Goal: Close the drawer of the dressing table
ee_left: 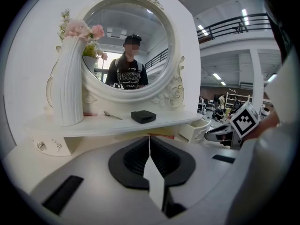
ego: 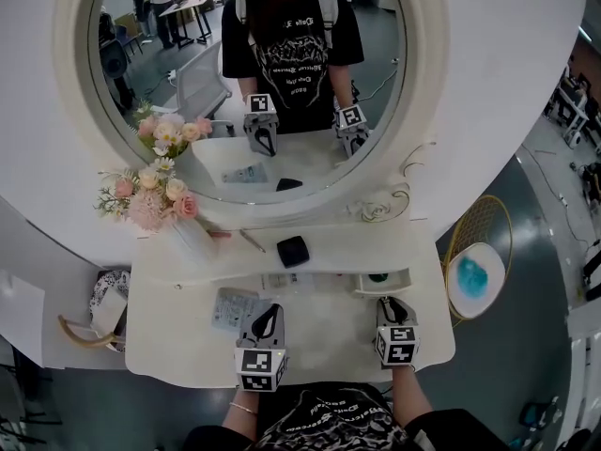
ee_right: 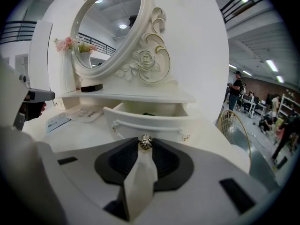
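The white dressing table (ego: 178, 346) has a small drawer (ego: 380, 282) under the right end of its shelf, pulled out, with something dark inside. In the right gripper view the drawer front (ee_right: 150, 121) fills the middle. Its small metal knob (ee_right: 146, 143) sits pinched between the jaws of my right gripper (ee_right: 146, 147). From above, the right gripper (ego: 390, 306) points at the drawer front. My left gripper (ego: 268, 319) rests over the tabletop to the left, shut with nothing in it (ee_left: 149, 142); its view shows the drawer (ee_left: 199, 128) off to the right.
On the shelf stand a white vase of flowers (ego: 183, 228), a black box (ego: 293, 250) and a thin pen-like thing (ego: 252, 241). A leaflet (ego: 233, 308) lies on the tabletop. A round gold-framed seat (ego: 474, 275) is right of the table, a basket (ego: 103, 313) left.
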`<state>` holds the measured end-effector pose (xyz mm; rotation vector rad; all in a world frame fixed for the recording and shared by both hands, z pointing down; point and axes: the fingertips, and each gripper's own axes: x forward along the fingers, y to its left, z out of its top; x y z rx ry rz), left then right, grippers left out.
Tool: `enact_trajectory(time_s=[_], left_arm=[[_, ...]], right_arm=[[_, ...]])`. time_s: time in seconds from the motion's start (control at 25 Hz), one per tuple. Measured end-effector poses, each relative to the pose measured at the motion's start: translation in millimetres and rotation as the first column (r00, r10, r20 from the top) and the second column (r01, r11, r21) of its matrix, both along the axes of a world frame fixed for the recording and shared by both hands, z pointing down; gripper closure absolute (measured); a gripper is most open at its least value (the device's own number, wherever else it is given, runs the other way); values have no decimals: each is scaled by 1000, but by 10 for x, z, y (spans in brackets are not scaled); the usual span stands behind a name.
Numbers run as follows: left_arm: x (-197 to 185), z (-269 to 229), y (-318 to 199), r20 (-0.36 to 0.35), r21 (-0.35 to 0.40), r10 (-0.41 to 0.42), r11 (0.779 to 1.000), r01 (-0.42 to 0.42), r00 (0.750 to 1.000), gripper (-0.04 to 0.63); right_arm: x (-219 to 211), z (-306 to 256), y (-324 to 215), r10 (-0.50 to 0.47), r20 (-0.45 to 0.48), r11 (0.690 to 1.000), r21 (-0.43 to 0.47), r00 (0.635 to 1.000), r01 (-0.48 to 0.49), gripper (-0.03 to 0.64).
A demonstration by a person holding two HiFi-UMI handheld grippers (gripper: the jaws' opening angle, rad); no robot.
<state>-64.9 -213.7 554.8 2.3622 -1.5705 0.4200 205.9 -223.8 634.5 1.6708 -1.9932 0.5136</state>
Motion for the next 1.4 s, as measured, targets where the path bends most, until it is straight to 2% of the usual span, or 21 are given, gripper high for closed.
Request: enact_trajectory(time_s=[1.4], left_arm=[[-63, 27, -70, -16, -7, -7, 1000, 7, 1000, 575]], right_arm=[[-19, 3, -102, 7, -9, 1000, -11, 1000, -7, 515]])
